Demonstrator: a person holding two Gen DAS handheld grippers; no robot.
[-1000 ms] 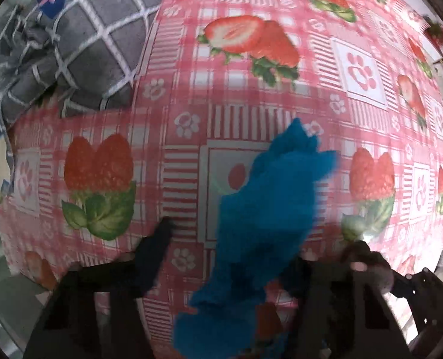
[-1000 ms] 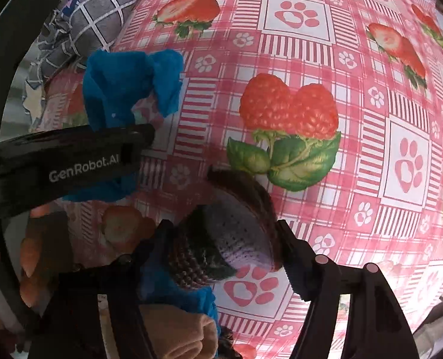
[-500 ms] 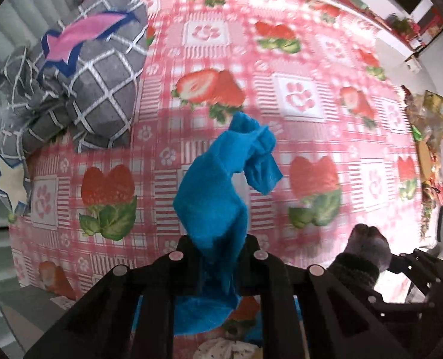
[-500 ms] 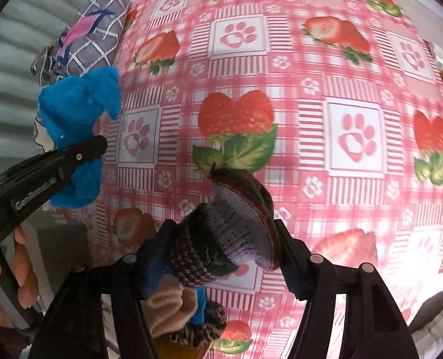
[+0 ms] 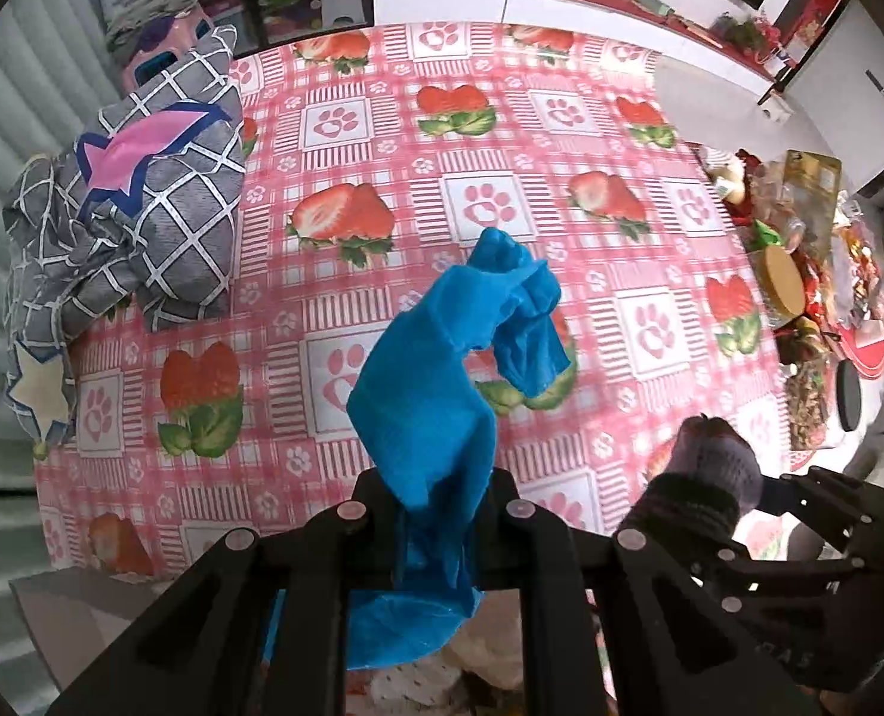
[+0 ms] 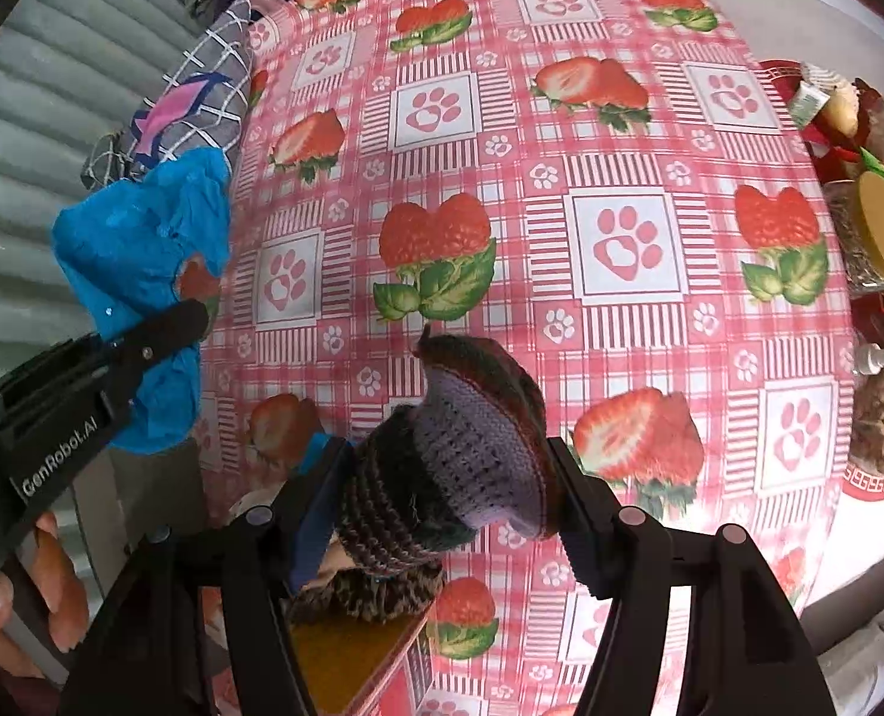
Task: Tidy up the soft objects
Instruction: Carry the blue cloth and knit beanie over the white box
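Left wrist view: left gripper [image 5: 436, 501] is clenched on the blue cloth [image 5: 442, 382], now lifted well above the strawberry tablecloth [image 5: 489, 203] vs 1 s ago, when it hung low & blurred. More of the room shows at 12 o'clock. Grey checked bundle [image 5: 143, 227] sits at 10 o'clock. Right gripper [image 6: 447, 477] grips the knitted sock [image 6: 459, 453], same hold as before; in the left view it's at 4 o'clock. In the right wrist view, the cloth is at 9 o'clock w/ the left gripper.
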